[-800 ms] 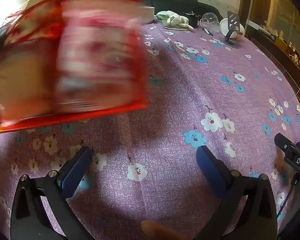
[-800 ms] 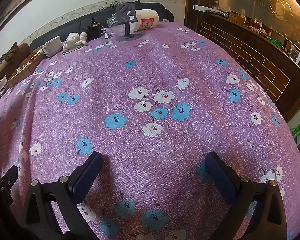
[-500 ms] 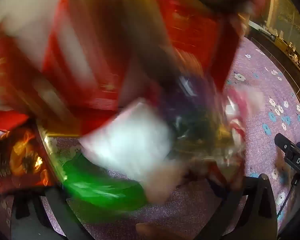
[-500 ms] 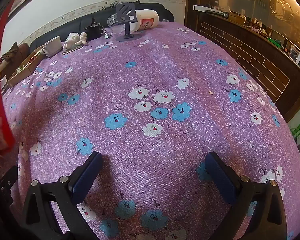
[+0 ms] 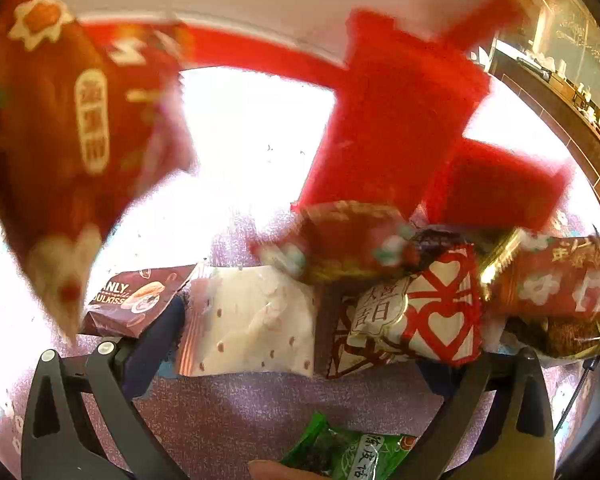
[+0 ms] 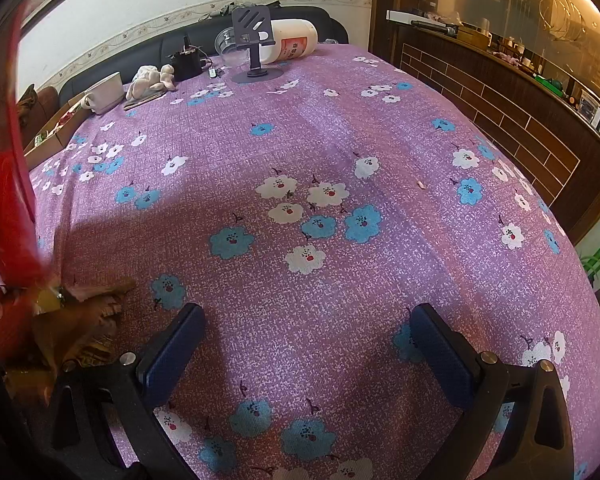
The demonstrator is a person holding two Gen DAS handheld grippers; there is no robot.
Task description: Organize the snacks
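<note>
**Q:** What surface and room are shown?

**A:** A desk [image 6: 380, 128] covered by a purple cloth printed with blue and white flowers, beside a dark brick-patterned counter [image 6: 500, 92]. At the far edge stand a phone stand [image 6: 254, 46], a white jar [image 6: 292, 40] lying on its side, a white mug [image 6: 106, 92] and a crumpled cloth [image 6: 152, 78].

**Q:** Where do the snacks lie relative to the fingers?

**A:** In the left wrist view, the left gripper [image 5: 300, 336] is spread wide and grips nothing. Just ahead of it, packets lie heaped on the cloth: a white dotted packet [image 5: 256, 320], a heart-patterned packet [image 5: 424, 312], a brown packet [image 5: 136, 300] touching the left finger [image 5: 156, 344], and a red flowered packet [image 5: 556, 280] at right. A green packet [image 5: 352, 456] lies between the gripper's arms. A large red packet [image 5: 72, 140] and a red bag [image 5: 396, 128] are blurred above the pile.

**Q:** And the right side?

**A:** The right gripper [image 6: 304, 344] is likewise wide apart and empty, over bare cloth. Blurred wrappers [image 6: 76, 328] lie near its left finger [image 6: 172, 352].
</note>
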